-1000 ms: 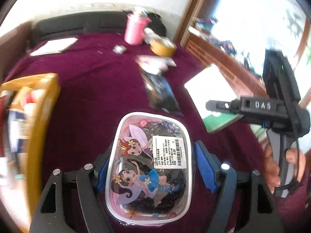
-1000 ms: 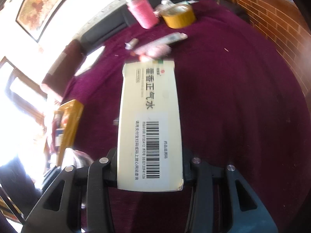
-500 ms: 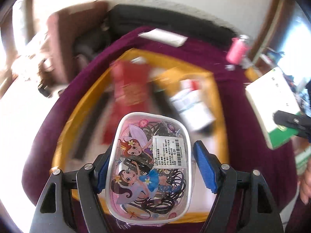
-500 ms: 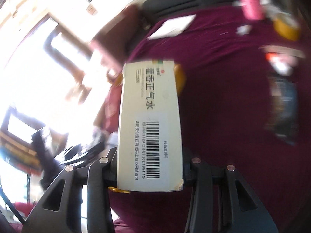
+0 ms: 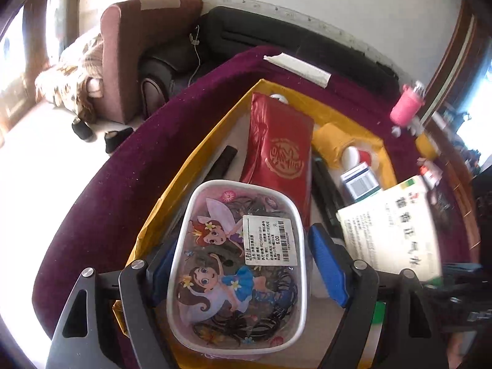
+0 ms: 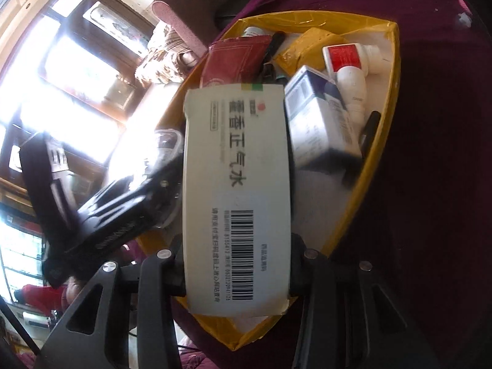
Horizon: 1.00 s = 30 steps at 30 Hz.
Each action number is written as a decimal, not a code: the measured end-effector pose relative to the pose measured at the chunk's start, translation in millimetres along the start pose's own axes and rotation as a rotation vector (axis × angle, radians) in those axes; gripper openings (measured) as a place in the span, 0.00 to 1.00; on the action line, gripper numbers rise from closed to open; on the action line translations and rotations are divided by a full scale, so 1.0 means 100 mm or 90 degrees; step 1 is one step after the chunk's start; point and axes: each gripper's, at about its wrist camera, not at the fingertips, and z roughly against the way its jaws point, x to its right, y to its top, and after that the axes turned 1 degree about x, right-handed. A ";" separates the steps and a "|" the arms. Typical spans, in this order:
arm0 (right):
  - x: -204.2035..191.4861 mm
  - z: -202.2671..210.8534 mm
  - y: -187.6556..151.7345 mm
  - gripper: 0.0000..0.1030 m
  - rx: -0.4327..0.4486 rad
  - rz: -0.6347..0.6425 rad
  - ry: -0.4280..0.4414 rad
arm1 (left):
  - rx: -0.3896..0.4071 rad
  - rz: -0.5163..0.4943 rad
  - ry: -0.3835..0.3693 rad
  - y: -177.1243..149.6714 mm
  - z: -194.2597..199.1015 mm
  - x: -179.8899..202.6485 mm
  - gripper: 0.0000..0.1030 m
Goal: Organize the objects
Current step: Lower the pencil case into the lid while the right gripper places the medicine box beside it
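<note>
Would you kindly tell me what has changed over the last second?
Both claws swung from the open purple tabletop to above the yellow tray. The left claw still grips the fairy-print box, and the right claw still grips the white medicine carton. Nothing was released.

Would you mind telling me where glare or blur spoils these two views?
Left wrist view: fairy-print case sharp, the medicine carton at right smeared, windows at both edges washed out. Right wrist view: the window at left blows out to white, swallowing part of the left gripper; the carton's print and the blue-white box are soft.
</note>
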 end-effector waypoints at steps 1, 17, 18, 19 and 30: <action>-0.01 0.00 0.02 0.39 0.008 0.006 -0.022 | 0.000 0.011 -0.007 0.00 0.02 -0.02 0.73; -0.25 -0.19 0.21 0.42 -0.021 0.136 -0.158 | 0.137 0.023 0.076 0.07 0.61 0.04 0.78; -0.29 -0.17 0.20 0.43 -0.014 0.148 -0.172 | 0.144 0.019 0.093 0.07 0.63 0.05 0.79; -0.32 -0.13 0.21 0.45 -0.005 0.155 -0.176 | 0.150 0.014 0.109 0.06 0.65 0.06 0.80; -0.38 0.50 0.15 0.51 0.111 0.117 -0.115 | 0.195 0.007 0.187 0.02 0.87 0.10 0.82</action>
